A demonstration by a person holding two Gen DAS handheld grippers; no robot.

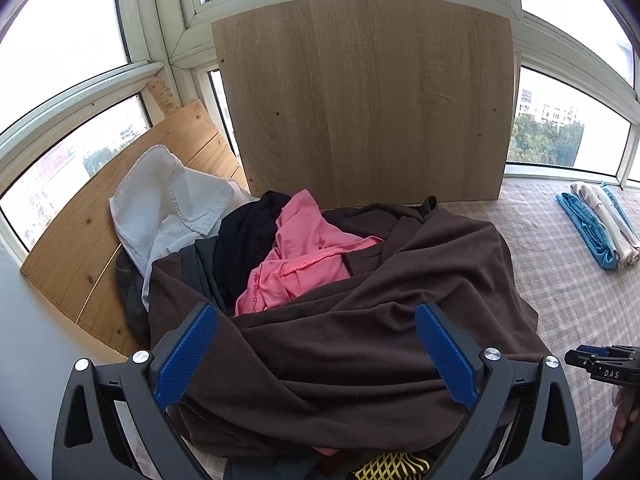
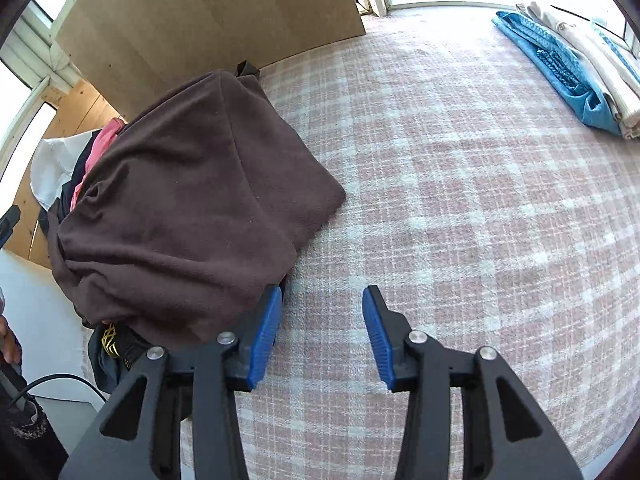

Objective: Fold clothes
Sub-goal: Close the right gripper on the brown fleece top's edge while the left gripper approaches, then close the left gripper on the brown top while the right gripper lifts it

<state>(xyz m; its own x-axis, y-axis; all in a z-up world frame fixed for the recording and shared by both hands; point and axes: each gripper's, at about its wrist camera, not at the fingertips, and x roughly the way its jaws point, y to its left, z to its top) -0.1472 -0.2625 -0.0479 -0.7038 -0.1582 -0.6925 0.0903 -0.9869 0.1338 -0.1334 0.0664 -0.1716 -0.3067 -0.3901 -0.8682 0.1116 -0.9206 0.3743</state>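
A heap of unfolded clothes lies on the checked cloth. A dark brown garment (image 1: 360, 320) covers most of it, with a pink shirt (image 1: 304, 256), a black piece (image 1: 244, 240) and a white garment (image 1: 168, 208) behind. My left gripper (image 1: 316, 312) is open wide, its jaws on either side of the brown garment, not closed on it. In the right wrist view the brown garment (image 2: 188, 208) lies at the left. My right gripper (image 2: 322, 300) is open and empty over the checked cloth (image 2: 460, 200), just right of the heap. The right gripper also shows in the left wrist view (image 1: 600, 364).
A stack of folded clothes, blue and beige, lies at the far right (image 1: 600, 224) (image 2: 576, 68). An upright wooden panel (image 1: 368, 100) stands behind the heap. A second wooden board (image 1: 92, 240) leans at the left under the windows. A yellow-and-black item (image 2: 114, 340) pokes out below the heap.
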